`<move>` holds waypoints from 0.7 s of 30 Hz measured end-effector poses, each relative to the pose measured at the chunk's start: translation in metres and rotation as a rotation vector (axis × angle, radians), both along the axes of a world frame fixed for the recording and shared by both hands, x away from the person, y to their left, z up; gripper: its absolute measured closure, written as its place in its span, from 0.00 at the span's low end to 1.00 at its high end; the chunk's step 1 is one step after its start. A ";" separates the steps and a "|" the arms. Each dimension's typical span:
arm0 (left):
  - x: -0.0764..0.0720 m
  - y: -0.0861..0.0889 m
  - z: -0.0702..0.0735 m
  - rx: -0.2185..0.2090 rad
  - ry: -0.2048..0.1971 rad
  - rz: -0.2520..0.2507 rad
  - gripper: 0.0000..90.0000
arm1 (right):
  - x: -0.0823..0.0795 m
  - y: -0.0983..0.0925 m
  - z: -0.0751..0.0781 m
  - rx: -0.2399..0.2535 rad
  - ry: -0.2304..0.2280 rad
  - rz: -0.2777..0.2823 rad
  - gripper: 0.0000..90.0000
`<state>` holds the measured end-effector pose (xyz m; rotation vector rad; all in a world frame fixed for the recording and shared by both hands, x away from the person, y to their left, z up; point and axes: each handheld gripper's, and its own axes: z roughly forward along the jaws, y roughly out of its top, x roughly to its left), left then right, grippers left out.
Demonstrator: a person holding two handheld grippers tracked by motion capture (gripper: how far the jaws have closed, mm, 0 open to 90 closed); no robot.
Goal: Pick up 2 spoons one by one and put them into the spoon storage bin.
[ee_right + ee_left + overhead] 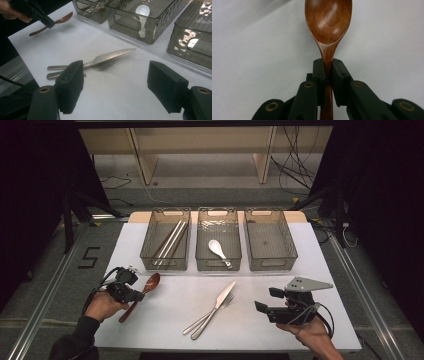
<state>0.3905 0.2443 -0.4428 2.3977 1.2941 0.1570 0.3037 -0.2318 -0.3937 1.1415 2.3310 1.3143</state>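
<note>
The left gripper (134, 292) clamps the neck of a wooden spoon (328, 22), whose bowl sticks out just beyond its jaws over the white table (260, 320). The right gripper (115, 82) hovers with jaws wide and nothing between them; a knife (110, 56) and fork (105, 65) lie just ahead of it.
</note>
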 end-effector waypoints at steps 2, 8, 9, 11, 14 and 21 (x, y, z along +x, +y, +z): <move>-0.002 -0.004 0.006 -0.037 -0.016 -0.009 0.90 | -0.001 0.000 0.001 0.000 -0.001 -0.001 0.34; -0.006 -0.019 0.025 -0.139 -0.062 -0.051 0.90 | 0.000 -0.001 0.000 0.002 -0.005 -0.004 0.34; -0.006 -0.021 0.028 -0.153 -0.070 -0.054 0.90 | 0.000 -0.001 0.000 0.002 -0.004 -0.006 0.34; -0.005 -0.025 0.032 -0.198 -0.074 -0.057 0.90 | 0.000 -0.001 0.000 0.003 -0.004 -0.007 0.34; -0.001 -0.032 0.038 -0.219 -0.088 -0.067 0.90 | 0.000 -0.001 0.000 0.004 -0.005 -0.006 0.34; 0.010 -0.054 0.053 -0.247 -0.129 -0.102 0.90 | 0.001 0.000 -0.001 0.004 -0.001 -0.005 0.34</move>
